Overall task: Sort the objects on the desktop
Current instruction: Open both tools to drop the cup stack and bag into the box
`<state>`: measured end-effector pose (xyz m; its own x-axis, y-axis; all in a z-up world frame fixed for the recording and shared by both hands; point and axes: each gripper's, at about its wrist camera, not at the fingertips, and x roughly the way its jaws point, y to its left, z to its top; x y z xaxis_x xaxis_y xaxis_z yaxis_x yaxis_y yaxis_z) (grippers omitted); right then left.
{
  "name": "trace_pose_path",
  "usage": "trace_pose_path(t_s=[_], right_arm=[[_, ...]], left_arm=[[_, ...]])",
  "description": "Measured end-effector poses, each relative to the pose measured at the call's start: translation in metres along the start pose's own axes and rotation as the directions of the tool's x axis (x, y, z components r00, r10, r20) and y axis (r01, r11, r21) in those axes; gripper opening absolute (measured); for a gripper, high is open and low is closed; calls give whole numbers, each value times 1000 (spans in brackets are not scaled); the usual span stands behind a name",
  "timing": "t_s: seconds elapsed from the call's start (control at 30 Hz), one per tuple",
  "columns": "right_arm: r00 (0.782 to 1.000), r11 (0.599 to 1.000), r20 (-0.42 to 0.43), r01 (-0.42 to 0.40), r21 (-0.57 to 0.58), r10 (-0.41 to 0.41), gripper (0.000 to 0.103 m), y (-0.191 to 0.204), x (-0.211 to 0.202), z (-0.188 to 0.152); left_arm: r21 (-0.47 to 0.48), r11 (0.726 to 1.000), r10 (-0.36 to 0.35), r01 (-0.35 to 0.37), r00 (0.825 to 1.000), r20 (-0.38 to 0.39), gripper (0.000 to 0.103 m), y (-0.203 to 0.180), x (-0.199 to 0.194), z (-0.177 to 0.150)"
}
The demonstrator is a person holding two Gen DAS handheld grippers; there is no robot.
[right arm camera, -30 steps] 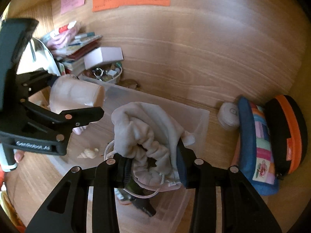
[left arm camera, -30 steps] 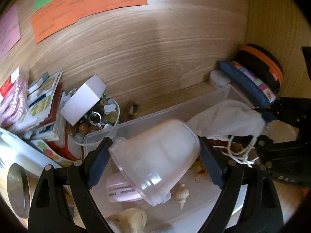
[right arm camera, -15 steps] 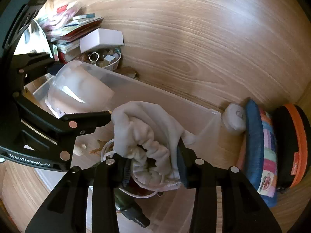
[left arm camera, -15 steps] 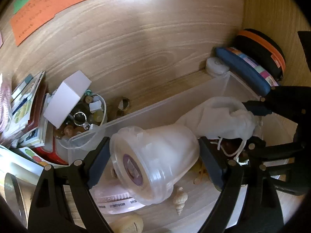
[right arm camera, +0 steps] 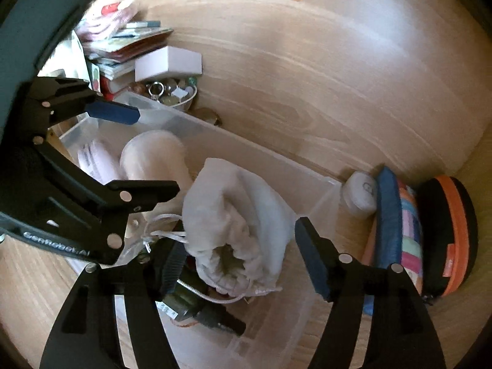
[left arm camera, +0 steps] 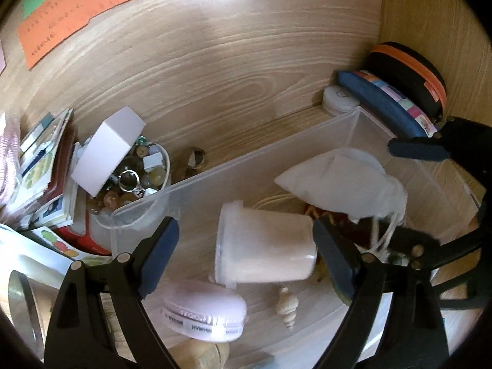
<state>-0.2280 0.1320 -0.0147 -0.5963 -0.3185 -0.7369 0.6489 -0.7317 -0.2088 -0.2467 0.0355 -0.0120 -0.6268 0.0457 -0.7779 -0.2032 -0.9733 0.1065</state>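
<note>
1. A wood-grain counter [left arm camera: 246,160] runs back to a matching wood wall, where an orange paper note [left arm camera: 101,3] is stuck up high
2. The landmark is a clear plastic bin [left arm camera: 246,166] standing on the counter close to the wall; its floor shows the same wood grain through it
3. Inside the bin, a frosted plastic jar [left arm camera: 264,243] lies on its side; the left tool [left arm camera: 246,252] hangs over it with its jaws spread wide, the pads clear of the jar on both sides, so the jar is released
4. Also in the bin, a white drawstring pouch [right arm camera: 240,224] rests on other small things; the right tool [right arm camera: 243,261] stands around it with its jaws opening, the pouch between them but not pressed
5. Near the jar on the bin floor lie a pale lilac round case [left arm camera: 206,313] and a small seashell [left arm camera: 287,307]
6. Outside the bin's left end sit a bowl of beads and trinkets [left arm camera: 135,178] with a white box [left arm camera: 107,153] on top, and a stack of booklets [left arm camera: 46,166]
7. Beyond the bin's right end, by the corner, stand a white round case [right arm camera: 359,193], a blue patchwork pouch [right arm camera: 396,230] and a black-and-orange zip case [right arm camera: 452,233]
</note>
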Motion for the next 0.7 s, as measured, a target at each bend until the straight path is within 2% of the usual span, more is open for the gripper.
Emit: trace_pose_path(t_s=[0.33, 0.43, 0.5, 0.7], right_arm=[[999, 998, 41, 1, 58, -4, 69, -8, -30, -7], [999, 997, 48, -1, 81, -3, 71, -8, -37, -10], [998, 995, 55, -3, 102, -2, 76, -10, -42, -12], [996, 989, 93, -7, 148, -7, 80, -10, -70, -20]], left_arm=[[-17, 1000, 5, -4, 998, 60, 94, 0, -34, -3], [-11, 999, 34, -33, 997, 75, 95, -2, -46, -6], [-8, 998, 57, -56, 994, 92, 95, -4, -54, -8], [-21, 998, 56, -54, 987, 152, 98, -7, -85, -25]])
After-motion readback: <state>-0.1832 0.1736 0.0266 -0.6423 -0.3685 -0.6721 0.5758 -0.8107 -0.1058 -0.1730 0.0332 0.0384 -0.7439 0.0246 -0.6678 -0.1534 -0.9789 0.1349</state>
